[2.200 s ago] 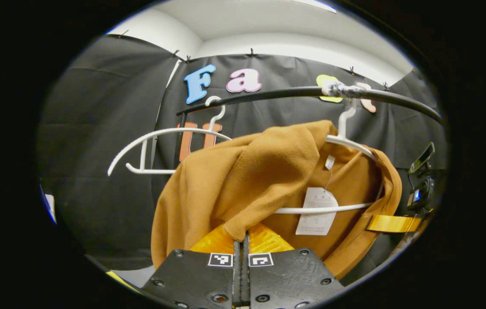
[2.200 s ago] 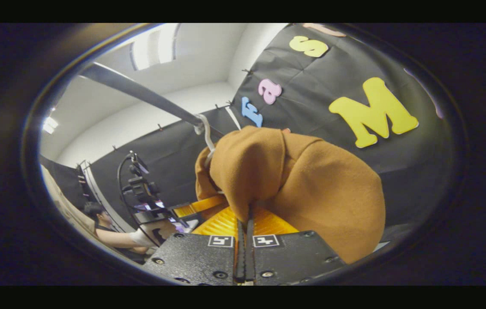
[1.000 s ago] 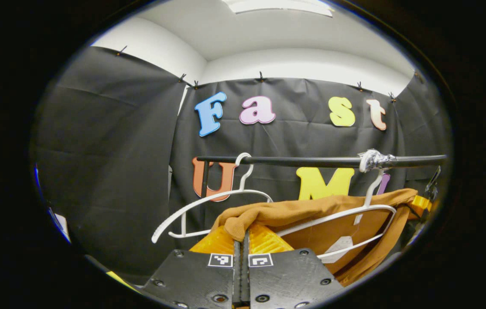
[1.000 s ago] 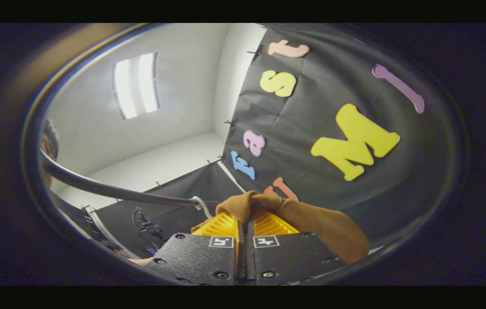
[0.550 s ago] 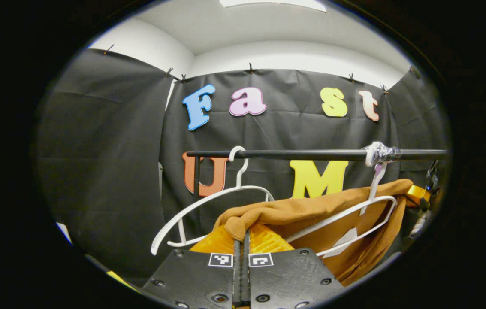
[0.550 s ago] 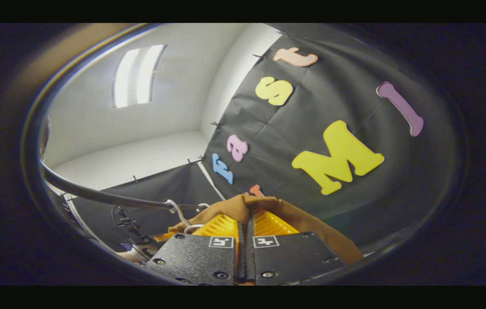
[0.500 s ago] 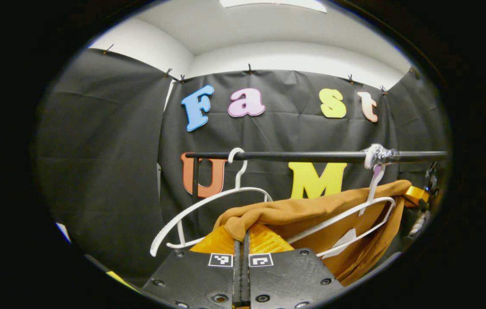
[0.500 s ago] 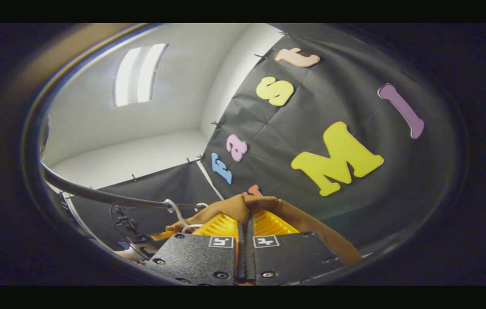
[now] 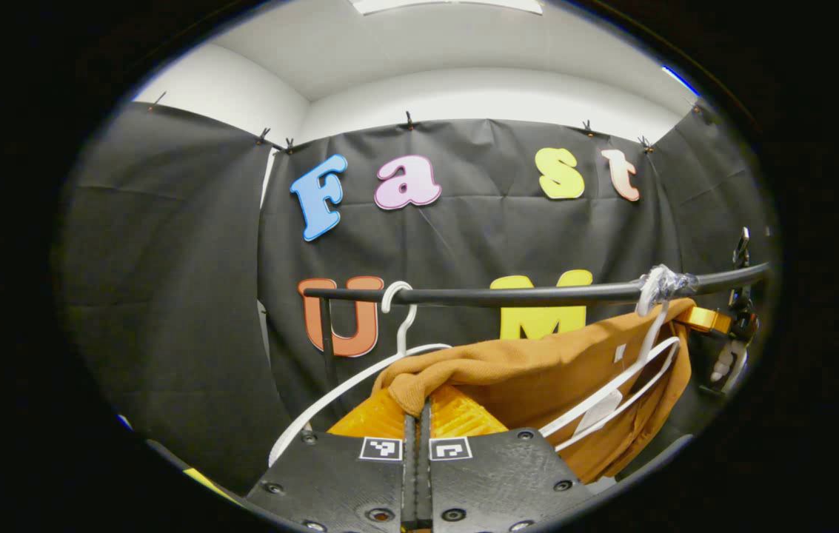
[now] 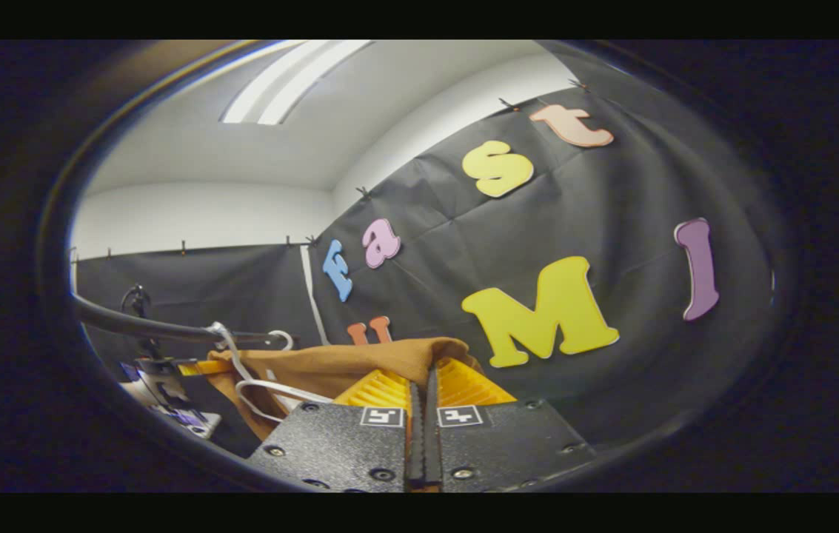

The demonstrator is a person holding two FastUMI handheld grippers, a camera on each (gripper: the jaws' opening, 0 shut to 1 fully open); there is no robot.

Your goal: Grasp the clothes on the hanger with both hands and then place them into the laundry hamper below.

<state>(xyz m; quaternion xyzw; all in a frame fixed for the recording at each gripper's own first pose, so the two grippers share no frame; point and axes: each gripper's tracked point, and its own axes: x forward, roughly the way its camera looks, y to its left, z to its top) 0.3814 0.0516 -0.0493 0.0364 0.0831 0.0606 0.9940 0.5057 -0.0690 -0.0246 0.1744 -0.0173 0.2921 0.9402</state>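
A mustard-brown garment (image 9: 537,366) stretches between my two grippers, lifted up around a white hanger (image 9: 615,392) that hangs from the black rail (image 9: 508,296). My left gripper (image 9: 417,407) is shut on one bunched edge of the cloth. In the right gripper view the same garment (image 10: 330,366) runs leftward from my right gripper (image 10: 423,385), which is shut on its other edge. The hanger (image 10: 256,385) shows white loops beside the cloth there. The far right gripper (image 9: 708,320) shows at the garment's end in the left gripper view. The hamper is out of sight.
A second, bare white hanger (image 9: 360,374) hangs on the rail left of the garment. The rail's upright post (image 9: 326,333) stands at its left end. A camera rig (image 10: 149,370) sits at the far left of the right gripper view.
Both grippers have kept their hold and pulled the garment up and outward, so it went from drooping over the hanger to a taut, flatter sheet. The right gripper has swung level.
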